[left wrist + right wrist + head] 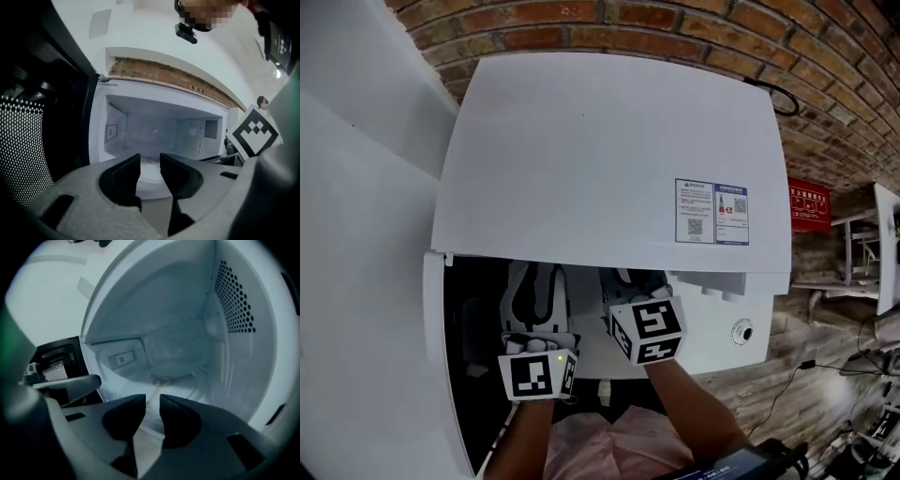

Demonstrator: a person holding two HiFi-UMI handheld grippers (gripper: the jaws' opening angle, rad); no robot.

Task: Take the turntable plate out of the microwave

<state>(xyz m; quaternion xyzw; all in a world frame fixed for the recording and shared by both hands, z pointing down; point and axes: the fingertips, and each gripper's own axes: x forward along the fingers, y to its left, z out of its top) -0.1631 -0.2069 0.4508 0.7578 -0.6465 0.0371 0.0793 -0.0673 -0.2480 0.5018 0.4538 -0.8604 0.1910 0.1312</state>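
Observation:
The glass turntable plate (pixel 150 173) lies flat on the floor of the white microwave (pixel 600 159), whose door (pixel 439 375) hangs open at the left. In the right gripper view the plate (pixel 197 385) shows its rim and centre hub. My left gripper (pixel 150 161) hovers outside the opening, open, with nothing between its jaws. My right gripper (pixel 153 401) is at the cavity mouth, just short of the plate's near edge, also open and holding nothing. From the head view, the left gripper (pixel 534 291) and the right gripper (pixel 633 286) sit side by side under the microwave's front edge.
The door's dotted window mesh (pixel 28 140) stands close on the left of the left gripper. A knob (pixel 741 331) is on the control panel to the right of the opening. A brick wall (pixel 675 28) rises behind, with a red box (pixel 808 204) at the right.

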